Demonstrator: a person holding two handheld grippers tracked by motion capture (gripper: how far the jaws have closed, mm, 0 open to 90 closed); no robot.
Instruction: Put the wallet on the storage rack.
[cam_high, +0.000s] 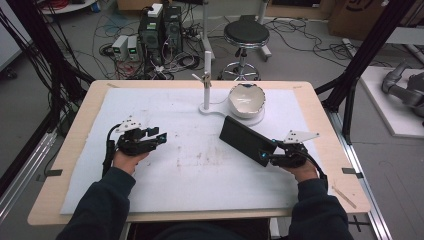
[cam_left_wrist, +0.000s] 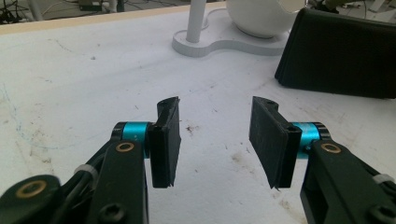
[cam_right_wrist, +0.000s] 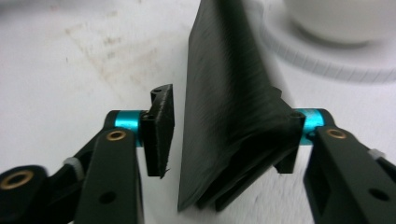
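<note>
Right now your right gripper (cam_high: 266, 157) is sitting at the near right end of the black case (cam_high: 247, 141), and that end is lying between its jaws. They are standing apart: in the right gripper view the case (cam_right_wrist: 224, 121) is leaning against the right-hand pad, while a clear gap is showing beside the left-hand pad (cam_right_wrist: 159, 130), so nothing is being squeezed.

The case is lying on the white mat (cam_high: 190, 180), right of centre. Its long axis is running diagonally, from the near right end at your gripper up and left toward the white bowl (cam_high: 246, 100) on the stand base (cam_high: 212, 109); the far end is stopping just short of that base.

Your left gripper (cam_high: 159, 137) is resting well apart, over on the left, jaws half spread and empty, pointing right toward the case (cam_left_wrist: 341, 56). So your right hand is clearly the nearer one.
</note>
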